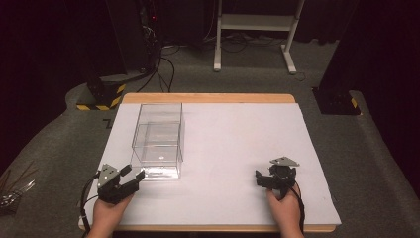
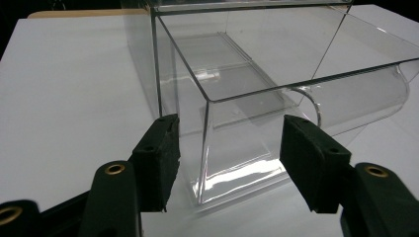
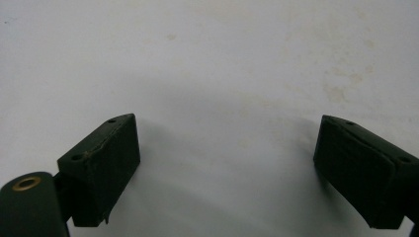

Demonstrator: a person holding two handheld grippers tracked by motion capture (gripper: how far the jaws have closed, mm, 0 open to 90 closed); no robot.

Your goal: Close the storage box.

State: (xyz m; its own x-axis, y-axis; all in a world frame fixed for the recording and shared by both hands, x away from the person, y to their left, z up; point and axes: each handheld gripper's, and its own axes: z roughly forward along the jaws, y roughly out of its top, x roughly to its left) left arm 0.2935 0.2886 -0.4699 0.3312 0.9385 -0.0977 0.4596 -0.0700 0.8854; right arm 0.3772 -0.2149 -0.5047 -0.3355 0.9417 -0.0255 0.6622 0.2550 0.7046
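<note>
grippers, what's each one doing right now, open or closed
Left gripper: open, jaws either side of the clear box corner, not clamped.
Right gripper: open, holding nothing, over the white sheet.

White mat [image 1: 237, 148] on wood table [image 1: 208, 98]; clear acrylic box [image 1: 157, 141] at left; white stand [image 1: 255, 22] behind

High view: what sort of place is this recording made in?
Probably a lab or studio set up for recording: a white-covered table on grey carpet, cables trailing by an equipment rack, dark surroundings, and a white frame stand behind.
</note>
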